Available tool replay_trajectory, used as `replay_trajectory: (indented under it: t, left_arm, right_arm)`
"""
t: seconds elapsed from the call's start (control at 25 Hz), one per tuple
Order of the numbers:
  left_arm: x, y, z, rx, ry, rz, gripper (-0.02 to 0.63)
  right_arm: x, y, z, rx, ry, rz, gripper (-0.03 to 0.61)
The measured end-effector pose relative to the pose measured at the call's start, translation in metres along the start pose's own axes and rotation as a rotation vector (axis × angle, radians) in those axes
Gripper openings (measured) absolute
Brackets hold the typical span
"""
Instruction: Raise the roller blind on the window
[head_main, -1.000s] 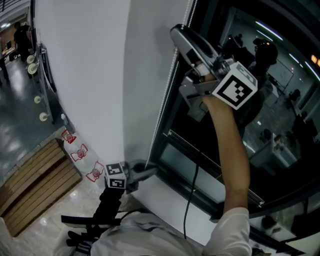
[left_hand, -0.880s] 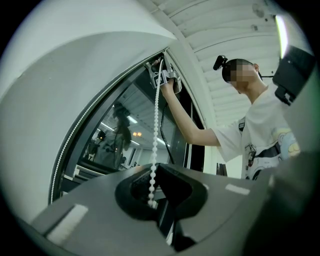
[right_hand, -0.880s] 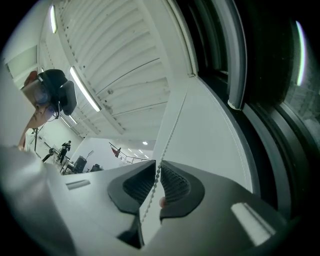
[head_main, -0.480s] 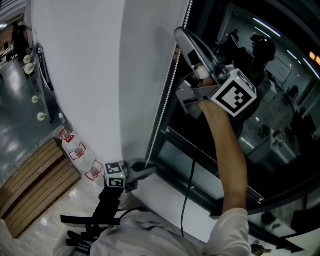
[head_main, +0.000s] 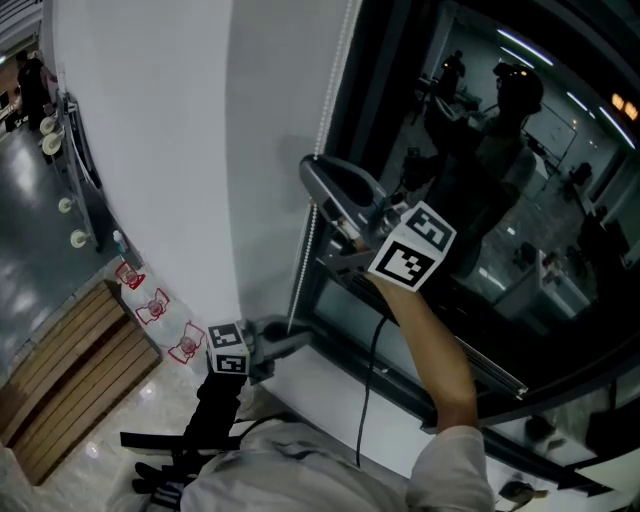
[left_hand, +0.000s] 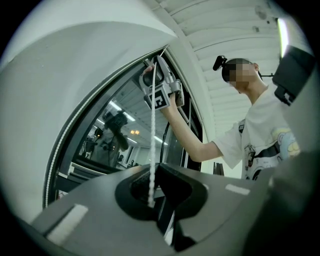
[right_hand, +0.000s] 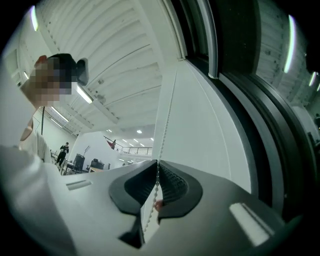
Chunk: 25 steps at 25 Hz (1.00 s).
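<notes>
The right gripper (head_main: 314, 175) has been lowered along the bead chain (head_main: 327, 100), from high in the head view to its middle. Its jaws have just been closed, with the chain pinched between them.

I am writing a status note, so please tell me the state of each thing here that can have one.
bead chain, taut, stretched between both grippers.
right gripper, jaws just closed, shut on the bead chain.
left gripper, shut on the bead chain lower down.
window, glass uncovered where it shows.
</notes>
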<state>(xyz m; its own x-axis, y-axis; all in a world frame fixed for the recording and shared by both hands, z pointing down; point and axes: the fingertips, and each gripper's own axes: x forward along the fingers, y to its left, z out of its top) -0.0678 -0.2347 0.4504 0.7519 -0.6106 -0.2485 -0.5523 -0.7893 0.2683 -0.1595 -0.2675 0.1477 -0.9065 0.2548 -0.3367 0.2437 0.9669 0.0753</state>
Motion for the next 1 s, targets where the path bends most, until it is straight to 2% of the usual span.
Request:
replay_trajectory:
  t: [0.16, 0.28, 0.44, 0.64, 0.88, 0.92, 0.96, 1.0]
  left_arm:
    - [0.0, -0.001, -0.001, -0.005, 0.001, 0.002, -0.002]
    - [-0.001, -0.001, -0.003, -0.01, 0.005, 0.004, -0.002]
    - [-0.001, 0.001, -0.001, -0.007, 0.011, 0.004, -0.002]
    - [-0.001, 0.0, -0.002, -0.009, 0.016, 0.01, -0.002]
    - [-0.01, 0.011, -0.019, -0.023, 0.034, 0.09, 0.0]
    - [-0.015, 0.013, -0.023, -0.023, 0.04, 0.115, 0.046]
    - [-0.022, 0.016, -0.026, -0.02, 0.048, 0.149, 0.122]
    - [-0.033, 0.018, -0.028, -0.016, 0.057, 0.187, 0.148]
  right_arm:
    - [-0.018, 0.006, -0.073, 0.038, 0.121, -0.02, 0.012]
    - [-0.032, 0.009, -0.098, 0.087, 0.115, -0.036, 0.012]
    - [-0.035, 0.015, -0.093, 0.022, 0.122, -0.035, 0.012]
    - [-0.041, 0.006, -0.086, 0.103, 0.07, -0.056, 0.014]
    - [-0.071, -0.005, -0.075, 0.126, 0.012, -0.15, 0.015]
    - [-0.078, -0.007, -0.073, 0.131, -0.004, -0.171, 0.015]
    - [-0.082, -0.008, -0.071, 0.135, -0.02, -0.189, 0.015]
    - [-0.084, -0.009, -0.068, 0.138, -0.038, -0.205, 0.015]
